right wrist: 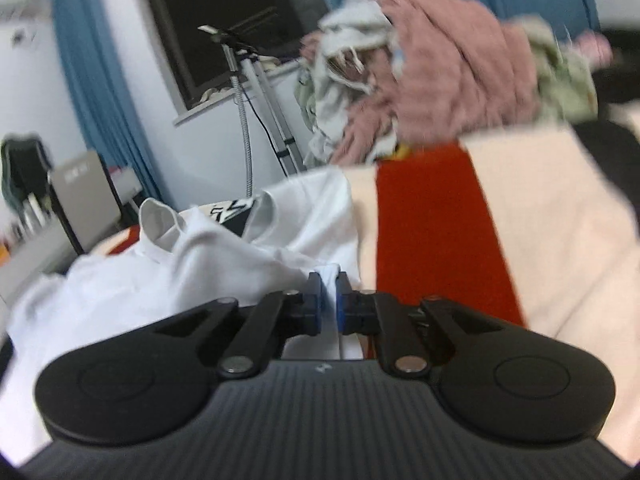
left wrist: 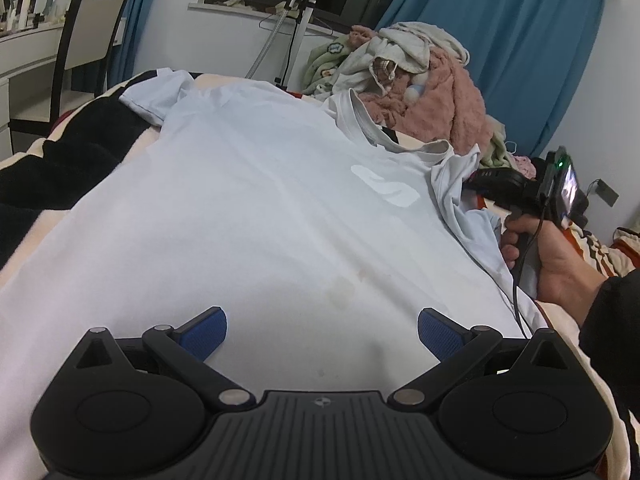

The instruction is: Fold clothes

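Pale blue T-shirt (left wrist: 260, 200) lies spread flat on the bed, collar (left wrist: 372, 128) toward the far right, one sleeve bunched at the right edge. My right gripper (right wrist: 329, 304) is closed on a fold of that sleeve fabric; cloth shows between the pads. My left gripper (left wrist: 322, 330) hangs over the shirt's near end, jaws wide apart, nothing between them. Right wrist view is motion-blurred, so the edge of the shirt there is hard to read. My right hand (left wrist: 552, 256) on the gripper handle covers part of the sleeve in the left view. Striped blanket (right wrist: 432, 216) under the shirt. Clothes pile (left wrist: 424, 84) sits past the collar, blue curtain (left wrist: 500, 40) behind, chair (left wrist: 86, 40) far left.
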The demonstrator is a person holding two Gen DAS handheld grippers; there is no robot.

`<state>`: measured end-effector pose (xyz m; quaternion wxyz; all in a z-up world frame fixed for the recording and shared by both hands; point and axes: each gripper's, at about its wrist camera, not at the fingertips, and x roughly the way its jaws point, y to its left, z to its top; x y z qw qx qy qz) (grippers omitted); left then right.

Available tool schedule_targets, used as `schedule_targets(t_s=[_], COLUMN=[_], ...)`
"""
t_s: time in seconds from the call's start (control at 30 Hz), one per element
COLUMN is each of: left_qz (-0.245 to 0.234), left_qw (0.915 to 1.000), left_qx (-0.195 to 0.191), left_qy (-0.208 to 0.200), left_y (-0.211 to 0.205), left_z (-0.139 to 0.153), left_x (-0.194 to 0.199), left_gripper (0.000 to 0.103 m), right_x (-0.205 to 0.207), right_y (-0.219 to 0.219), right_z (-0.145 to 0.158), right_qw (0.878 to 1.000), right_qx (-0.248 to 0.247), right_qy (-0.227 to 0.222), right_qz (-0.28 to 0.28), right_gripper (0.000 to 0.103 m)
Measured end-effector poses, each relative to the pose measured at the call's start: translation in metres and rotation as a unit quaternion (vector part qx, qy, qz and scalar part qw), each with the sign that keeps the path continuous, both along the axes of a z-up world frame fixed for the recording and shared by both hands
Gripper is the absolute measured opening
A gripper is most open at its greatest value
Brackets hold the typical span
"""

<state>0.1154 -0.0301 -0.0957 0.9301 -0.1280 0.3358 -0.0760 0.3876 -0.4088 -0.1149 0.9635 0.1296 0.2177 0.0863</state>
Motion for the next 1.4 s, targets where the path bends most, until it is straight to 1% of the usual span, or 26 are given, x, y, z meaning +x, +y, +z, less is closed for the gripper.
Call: schedule_targets(t_s=[0.07, 0.17, 0.27, 0.33, 0.4, 0.5, 0.57, 0.6, 0.63, 0.67, 0.7, 0.73, 0.77, 0.9, 0.97, 1.07, 1.17, 1.23, 1.27, 1.37, 1.4], left_qz=[-0.001, -0.003, -0.005, -0.006, -0.008, -0.014, -0.02, -0.022, -0.024, -0.026, -0.03, -0.033, -0.036, -0.047, -0.055, -0.067, -0.074, -0.083, -0.086, -0.097, -0.102], left_qw=[1.0, 1.0, 0.9999, 0.9999, 0.9998, 0.9997, 0.9997, 0.9996, 0.9996, 0.9995, 0.9993, 0.999, 0.9987, 0.9976, 0.9967, 0.9947, 0.9931, 0.9922, 0.9918, 0.9906, 0.9903], left_qx=[-0.006, -0.008, -0.007, -0.002, 0.002, 0.01, 0.01, 0.011, 0.013, 0.016, 0.021, 0.027, 0.033, 0.041, 0.045, 0.054, 0.052, 0.045, 0.041, 0.031, 0.029], left_qy=[0.001, -0.004, -0.01, -0.015, -0.019, -0.017, -0.012, -0.01, -0.008, -0.008, -0.011, -0.014, -0.017, -0.028, -0.039, -0.058, -0.075, -0.082, -0.086, -0.091, -0.09], left_y=[0.001, 0.001, 0.0, -0.001, -0.003, -0.007, -0.01, -0.011, -0.013, -0.014, -0.016, -0.018, -0.019, -0.021, -0.021, -0.021, -0.021, -0.019, -0.018, -0.015, -0.014], left_z=[0.001, 0.004, 0.007, 0.008, 0.009, 0.008, 0.005, 0.004, 0.003, 0.002, 0.002, 0.002, 0.002, 0.006, 0.01, 0.019, 0.03, 0.038, 0.041, 0.05, 0.052], left_x=[-0.001, -0.005, -0.009, -0.011, -0.012, -0.01, -0.007, -0.006, -0.004, -0.002, -0.001, 0.0, 0.0, -0.005, -0.011, -0.024, -0.04, -0.053, -0.059, -0.08, -0.085], left_gripper=[0.103, 0.103, 0.103, 0.103, 0.103, 0.103, 0.103, 0.102, 0.102, 0.102, 0.102, 0.102, 0.102, 0.102, 0.102, 0.1, 0.099, 0.098, 0.098, 0.097, 0.097], right_x=[-0.008, -0.024, -0.033, -0.034, -0.029, -0.022, -0.023, -0.023, -0.024, -0.024, -0.025, -0.028, -0.034, -0.069, -0.096, -0.148, -0.218, -0.273, -0.299, -0.362, -0.383], right_y=[-0.002, -0.023, -0.054, -0.078, -0.103, -0.127, -0.136, -0.139, -0.142, -0.144, -0.145, -0.145, -0.143, -0.121, -0.106, -0.083, -0.054, -0.035, -0.028, -0.013, -0.01], right_z=[0.013, 0.033, 0.049, 0.053, 0.052, 0.034, 0.021, 0.015, 0.01, 0.007, 0.005, 0.006, 0.009, 0.034, 0.052, 0.081, 0.108, 0.124, 0.128, 0.136, 0.136], right_qw=[0.999, 0.994, 0.986, 0.977, 0.967, 0.956, 0.955, 0.956, 0.959, 0.961, 0.963, 0.964, 0.965, 0.97, 0.972, 0.976, 0.981, 0.983, 0.983, 0.988, 0.988], right_qx=[-0.032, -0.078, -0.105, -0.132, -0.157, -0.187, -0.181, -0.17, -0.156, -0.142, -0.13, -0.121, -0.115, -0.107, -0.097, -0.061, -0.044, -0.037, -0.026, 0.008, 0.023], right_qy=[-0.02, -0.041, -0.054, -0.052, -0.037, -0.009, 0.001, 0.008, 0.018, 0.029, 0.037, 0.038, 0.035, 0.02, 0.011, 0.001, -0.011, -0.025, -0.032, -0.023, -0.032], right_qz=[-0.012, -0.06, -0.119, -0.161, -0.2, -0.227, -0.236, -0.237, -0.236, -0.234, -0.233, -0.233, -0.233, -0.218, -0.213, -0.208, -0.188, -0.178, -0.179, -0.152, -0.148], right_gripper=[0.008, 0.008, 0.008, 0.008, 0.008, 0.008, 0.011, 0.012, 0.018, 0.039, 0.052, 0.074, 0.082, 0.081, 0.081, 0.081, 0.081, 0.081, 0.081, 0.081, 0.081])
